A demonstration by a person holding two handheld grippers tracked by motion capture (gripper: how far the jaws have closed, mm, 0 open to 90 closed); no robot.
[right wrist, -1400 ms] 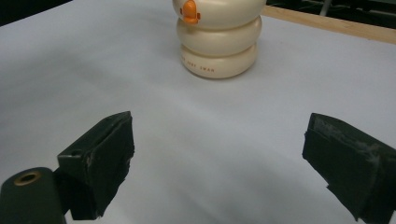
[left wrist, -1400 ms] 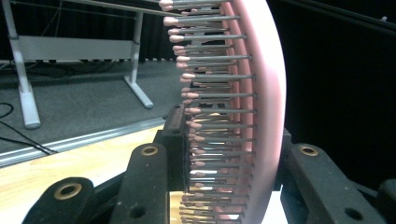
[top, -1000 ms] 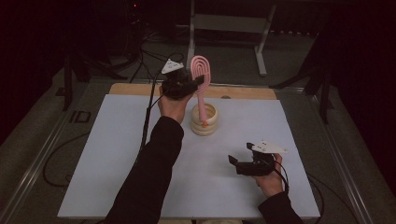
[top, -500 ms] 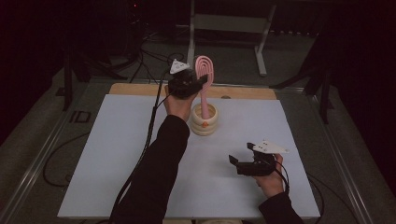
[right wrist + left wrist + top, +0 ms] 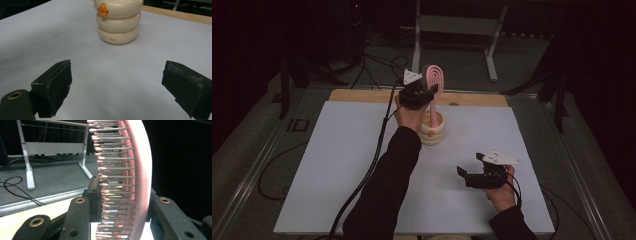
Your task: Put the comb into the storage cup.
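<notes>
Left gripper (image 5: 428,93) eased pink bristled hairbrush (image 5: 434,80) lower into cream ringed holder (image 5: 432,131), pinching it; right gripper (image 5: 117,85) spread; tilt could topple holder.

A glossy cream plastic holder (image 5: 118,21) stands on a smooth matt white sheet (image 5: 337,165) over a wooden board (image 5: 362,96).

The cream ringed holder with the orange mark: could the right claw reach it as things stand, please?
Probably yes: the right claw is open and faces the cream ringed holder, with only bare white tabletop between them.
</notes>
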